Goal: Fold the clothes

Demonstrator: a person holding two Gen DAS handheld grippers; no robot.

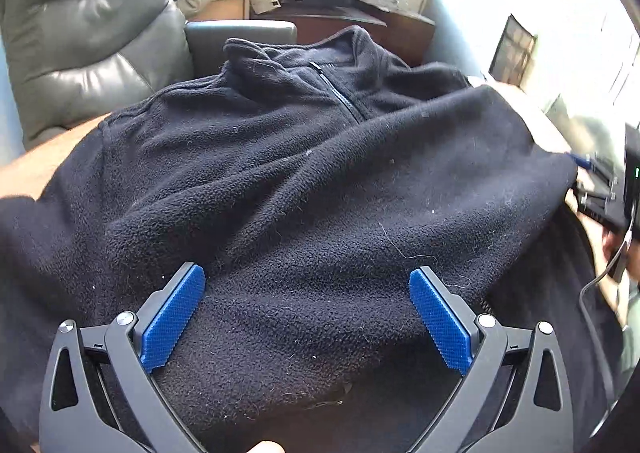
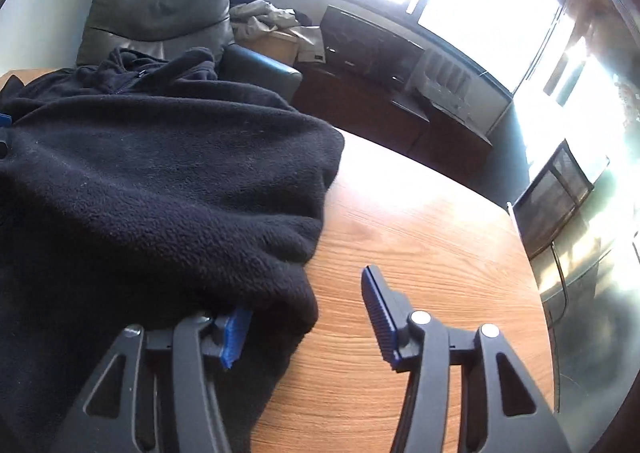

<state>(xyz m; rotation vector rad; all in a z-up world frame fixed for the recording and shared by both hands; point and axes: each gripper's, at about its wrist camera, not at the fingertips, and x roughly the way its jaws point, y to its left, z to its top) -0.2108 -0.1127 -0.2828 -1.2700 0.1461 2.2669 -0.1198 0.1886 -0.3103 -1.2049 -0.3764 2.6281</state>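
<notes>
A black fleece pullover with a short zip lies spread on a wooden table, its collar at the far end. My left gripper hovers low over the fleece's near part, open wide, with only flat fabric between its blue pads. In the right wrist view the fleece fills the left half. My right gripper is open at its right edge: the fabric drapes over the left fingertip, while the right finger stands over bare wood. The right gripper also shows blurred at the fleece's right side.
A grey leather armchair stands behind the table's far left. A cardboard box with crumpled paper and a dark cabinet sit under bright windows. The table's right edge drops to a dark floor.
</notes>
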